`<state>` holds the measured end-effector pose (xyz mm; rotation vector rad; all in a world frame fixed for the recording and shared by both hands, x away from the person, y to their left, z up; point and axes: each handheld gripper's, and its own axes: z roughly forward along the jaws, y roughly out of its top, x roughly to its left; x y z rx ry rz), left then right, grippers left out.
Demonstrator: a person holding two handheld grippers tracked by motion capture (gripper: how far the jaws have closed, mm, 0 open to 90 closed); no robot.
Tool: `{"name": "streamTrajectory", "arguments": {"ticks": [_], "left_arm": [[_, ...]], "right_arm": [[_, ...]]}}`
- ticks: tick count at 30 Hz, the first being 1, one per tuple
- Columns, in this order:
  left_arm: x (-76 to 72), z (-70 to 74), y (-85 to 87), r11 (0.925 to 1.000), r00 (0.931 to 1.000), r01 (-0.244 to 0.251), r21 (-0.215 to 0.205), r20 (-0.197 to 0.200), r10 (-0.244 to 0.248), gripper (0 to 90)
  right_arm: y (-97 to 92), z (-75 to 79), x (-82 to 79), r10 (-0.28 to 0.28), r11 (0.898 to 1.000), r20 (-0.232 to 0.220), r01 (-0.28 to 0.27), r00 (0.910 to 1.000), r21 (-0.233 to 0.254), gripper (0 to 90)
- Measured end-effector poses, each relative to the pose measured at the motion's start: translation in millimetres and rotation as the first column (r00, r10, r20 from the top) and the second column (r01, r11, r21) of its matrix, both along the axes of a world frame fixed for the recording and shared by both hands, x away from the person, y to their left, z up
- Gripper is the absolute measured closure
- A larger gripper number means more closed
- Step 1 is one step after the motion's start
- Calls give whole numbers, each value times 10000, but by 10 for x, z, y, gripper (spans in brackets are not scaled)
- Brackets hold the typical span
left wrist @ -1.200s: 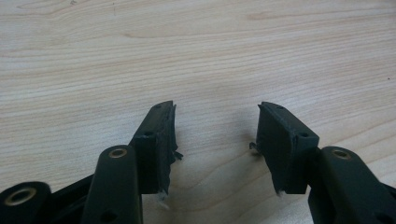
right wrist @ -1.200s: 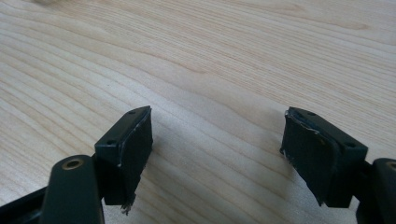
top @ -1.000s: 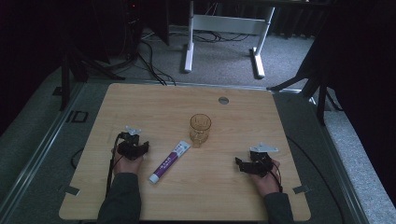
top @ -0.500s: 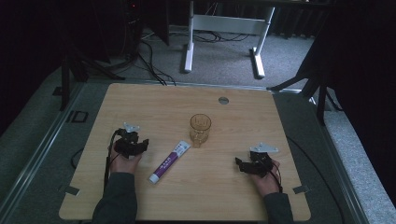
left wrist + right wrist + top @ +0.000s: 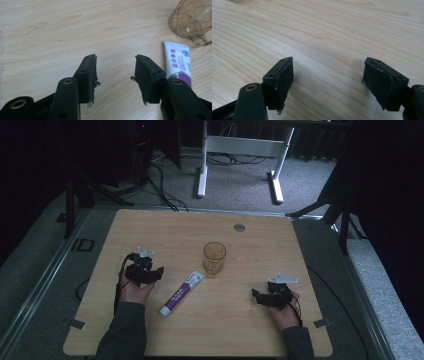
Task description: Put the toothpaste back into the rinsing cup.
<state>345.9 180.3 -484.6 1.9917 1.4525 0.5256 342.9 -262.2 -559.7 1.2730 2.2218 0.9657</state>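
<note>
Jaws of the left gripper (image 5: 115, 75) gape empty beside the tube (image 5: 178, 63) at three o'clock; the right gripper (image 5: 328, 80) spreads wider over bare table (image 5: 324, 30).

In the left gripper view, the amber ribbed glass cup (image 5: 193, 21) is cut off by the top and right edges, and the near end of the white and purple toothpaste tube (image 5: 178, 63) is hidden behind a black jaw. Its print is too small to read in the high view (image 5: 181, 292). The person's grey sleeves (image 5: 122, 335) run off the near edge.
</note>
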Motion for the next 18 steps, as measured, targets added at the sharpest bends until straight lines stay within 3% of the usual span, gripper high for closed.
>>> {"name": "streamTrajectory", "arguments": {"ticks": [10,18], "left_arm": [[12,83,-56,9997,9995,245,-69,-189,-247,526],[15,171,-136,9981,9975,582,181,-405,-575,525]], "right_arm": [[0,0,0,-1,10000,5,1,10000,-1,242],[1,0,1,-10,10000,8,10,10000,9,242]]}}
